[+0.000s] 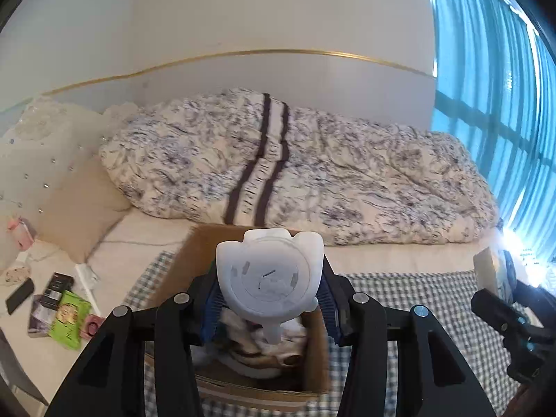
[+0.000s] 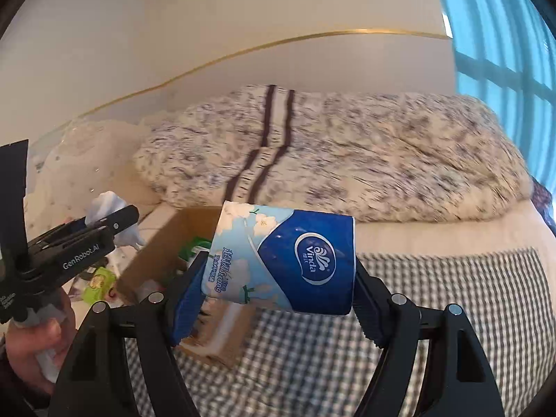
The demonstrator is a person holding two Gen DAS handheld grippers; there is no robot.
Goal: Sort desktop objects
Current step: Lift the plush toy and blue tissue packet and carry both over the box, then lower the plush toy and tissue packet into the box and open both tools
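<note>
Nearest us in the right wrist view: the right gripper [image 2: 278, 274], its blue pads [image 2: 187, 299] clamped on the 2 ends of a wrapped tissue roll [image 2: 288, 260]; roll's long axis runs across, pad to pad, tilted a little. In the left wrist view the left gripper [image 1: 269, 295] is closed on a white plastic gadget [image 1: 269, 274], round flat face toward the cam, short stem hanging down; what it is exactly we can't tell.

The relation that counts: the box [image 1: 316, 354], open cardboard, sits on the checked cloth [image 1: 417, 299] at the bed's near edge; gadget hangs directly over its opening w/ other stuff already piled inside, so we judge the left side needs only to lower and let go. For the right, the box [image 2: 146, 264] lies down and to the left of the roll, roll mostly over cloth, not the opening; so it would need to travel left first, and w/ the left gripper [image 2: 87, 232] already on that side, the 2 could crowd each other.

Left gripper is the nearer one; we'd guess it drops first. Loose items lie on the white table [image 1: 21, 354] at far left, unsorted as yet.
</note>
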